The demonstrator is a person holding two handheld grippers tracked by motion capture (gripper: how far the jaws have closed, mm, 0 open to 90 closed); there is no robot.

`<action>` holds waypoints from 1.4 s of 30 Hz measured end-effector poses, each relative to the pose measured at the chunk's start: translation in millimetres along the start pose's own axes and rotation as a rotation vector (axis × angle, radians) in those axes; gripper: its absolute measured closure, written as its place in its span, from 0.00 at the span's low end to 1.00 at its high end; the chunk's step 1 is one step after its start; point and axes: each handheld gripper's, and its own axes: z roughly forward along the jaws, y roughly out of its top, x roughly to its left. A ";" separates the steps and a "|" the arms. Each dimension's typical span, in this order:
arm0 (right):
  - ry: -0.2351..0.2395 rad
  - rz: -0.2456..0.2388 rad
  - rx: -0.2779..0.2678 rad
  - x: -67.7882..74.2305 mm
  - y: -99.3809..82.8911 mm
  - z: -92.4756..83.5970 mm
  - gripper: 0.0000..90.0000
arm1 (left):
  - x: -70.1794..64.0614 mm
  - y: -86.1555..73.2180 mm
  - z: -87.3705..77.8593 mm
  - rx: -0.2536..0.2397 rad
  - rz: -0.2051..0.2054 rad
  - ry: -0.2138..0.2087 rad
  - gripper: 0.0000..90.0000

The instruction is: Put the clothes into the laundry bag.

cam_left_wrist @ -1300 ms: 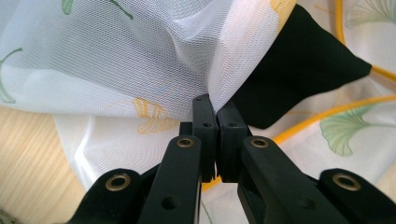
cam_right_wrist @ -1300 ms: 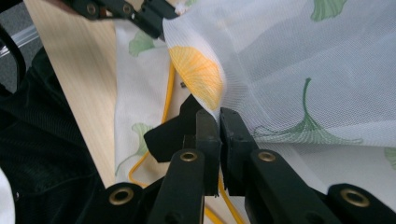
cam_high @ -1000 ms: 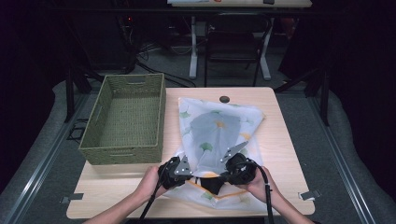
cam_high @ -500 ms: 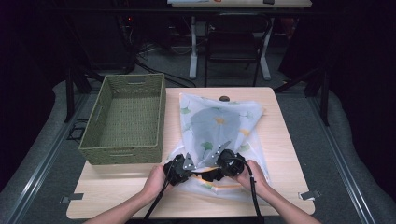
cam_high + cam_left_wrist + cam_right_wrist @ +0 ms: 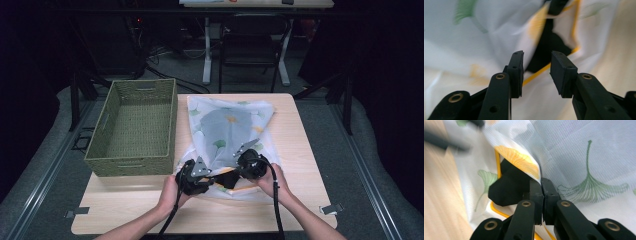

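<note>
We take the white mesh bag (image 5: 227,132) as our landmark; it lies flat on the wooden table (image 5: 305,150), a dark garment (image 5: 226,129) showing through it. At the bag's near edge our left gripper (image 5: 206,176) hovers with its jaws parted, empty, aimed at the yellow-trimmed opening (image 5: 546,67). Just beside it, our right gripper (image 5: 239,161) has its jaws clenched on the bag's mesh rim (image 5: 537,178), lifting it above the black cloth (image 5: 510,187) inside. Left of the bag stands a green woven basket (image 5: 135,127), touching its edge. Beyond the bag we see chair legs (image 5: 247,55) on the dark floor. Since the earlier frames, both grippers have drawn closer together, and the right one has moved further over the bag.
</note>
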 end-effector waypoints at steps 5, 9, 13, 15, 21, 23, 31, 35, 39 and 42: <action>0.002 0.039 -0.022 0.7 0.9 -5.8 0.99 | -19.3 5.0 16.9 0.007 0.003 0.000 0.66; 0.009 0.053 -0.039 3.5 4.3 -7.8 0.99 | -13.9 7.5 37.5 0.025 -0.049 0.029 0.63; 0.034 0.077 -0.038 4.0 3.1 -7.1 0.99 | -8.0 7.2 56.9 0.051 -0.083 0.039 0.66; 0.035 0.071 -0.045 2.8 2.3 -7.8 0.99 | -9.6 6.9 62.6 0.051 -0.079 0.044 0.72; 0.060 0.091 -0.057 4.5 0.7 -13.6 0.99 | -9.6 8.3 71.3 0.031 -0.070 0.105 0.96; 0.069 0.099 -0.067 5.3 1.3 -17.2 0.99 | -7.8 10.0 71.4 0.011 -0.076 0.136 0.96; 0.109 0.153 -0.096 8.5 -2.3 -38.1 0.99 | 9.6 14.8 68.2 -0.052 -0.120 0.216 0.96; 0.129 0.150 -0.036 5.7 -6.4 -21.6 0.99 | 9.0 14.0 65.6 -0.049 -0.130 0.179 0.85; 0.126 0.149 -0.030 7.0 -5.8 -20.4 0.98 | 2.5 13.2 54.4 -0.025 -0.086 0.143 0.65; 0.125 0.142 -0.035 6.2 -6.0 -21.0 0.98 | 0.7 9.4 38.1 -0.003 -0.058 0.115 0.59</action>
